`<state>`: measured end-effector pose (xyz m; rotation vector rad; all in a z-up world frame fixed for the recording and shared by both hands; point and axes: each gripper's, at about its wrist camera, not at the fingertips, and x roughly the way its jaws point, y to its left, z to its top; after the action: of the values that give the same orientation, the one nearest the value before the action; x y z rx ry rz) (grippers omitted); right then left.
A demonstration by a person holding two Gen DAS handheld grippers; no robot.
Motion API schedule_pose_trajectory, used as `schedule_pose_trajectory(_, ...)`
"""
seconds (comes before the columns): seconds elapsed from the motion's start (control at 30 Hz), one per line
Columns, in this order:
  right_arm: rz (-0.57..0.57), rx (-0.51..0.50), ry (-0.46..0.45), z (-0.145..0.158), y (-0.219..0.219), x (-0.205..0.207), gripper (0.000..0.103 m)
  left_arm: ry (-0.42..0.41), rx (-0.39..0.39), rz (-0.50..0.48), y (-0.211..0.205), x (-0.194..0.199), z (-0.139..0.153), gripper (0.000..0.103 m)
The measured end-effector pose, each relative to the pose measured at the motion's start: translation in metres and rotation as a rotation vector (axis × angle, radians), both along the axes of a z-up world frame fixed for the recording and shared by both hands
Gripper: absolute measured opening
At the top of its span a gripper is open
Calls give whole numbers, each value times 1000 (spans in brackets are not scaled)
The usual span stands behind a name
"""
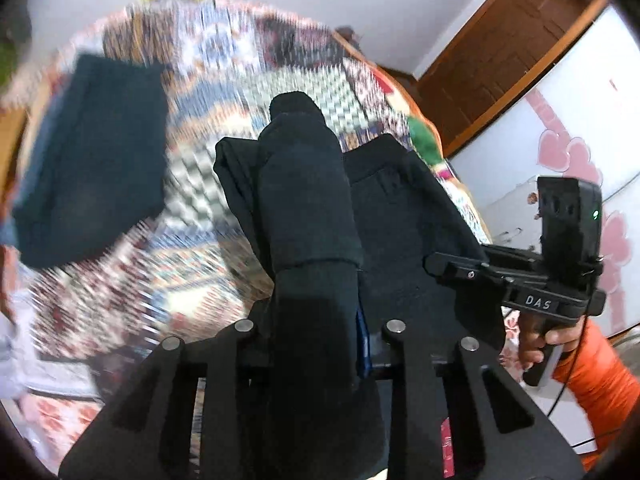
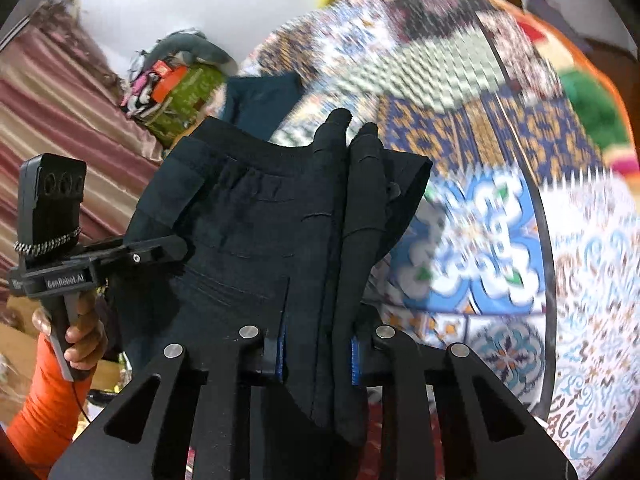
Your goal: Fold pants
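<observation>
Nearest the left wrist camera, the left gripper (image 1: 312,184) has its jaws drawn in narrow on a fold of the black pants (image 1: 404,216); cloth is bunched so thickly over the fingers that the pads themselves cannot be made out, though the pinch looks firm. The right gripper (image 2: 352,168) likewise stands nearly closed with the pants' edge clamped between its fingers. The garment hangs spread between the two, its gathered waistband (image 2: 248,176) running across from one set of jaws to the other and sitting just ahead of both. That crosswise line is what the next fold probably turns on, each hand gripping one end. Beyond the jaws lies the patterned quilt (image 2: 500,208), blurred, and farther off to the left an already folded dark garment (image 1: 92,160).
</observation>
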<state>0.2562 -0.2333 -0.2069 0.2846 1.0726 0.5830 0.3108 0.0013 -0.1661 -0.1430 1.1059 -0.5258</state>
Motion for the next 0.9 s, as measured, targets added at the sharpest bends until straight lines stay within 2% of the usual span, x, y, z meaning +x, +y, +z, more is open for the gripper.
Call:
schedule_pose_trajectory(0.13,15,15,-111,33,32,13,20,-165,44,52,27,-8,40,28)
schedule_pose_trajectory(0.2,26,26,-153,46,47,20,20,-216,48,88,46,-10,55,28)
schedule_pose_trajectory(0.33,61,45,-246,73,85,41,20,-295,51,174,89,-2,78,28)
schedule_pose_trajectory(0.47,88,56,-307,84,123,65,20,-328,68,256,129,21,87,28)
schedule_pose_trajectory(0.67,118,44,-314,73,178,106,20,-306,138,326,173,70,67,28)
schedule_pose_trajectory(0.77,128,28,-302,58,204,131,20,-285,170,345,186,95,42,28)
schedule_pose_trajectory(0.9,133,-16,-266,28,228,161,20,-230,175,369,201,133,-6,28)
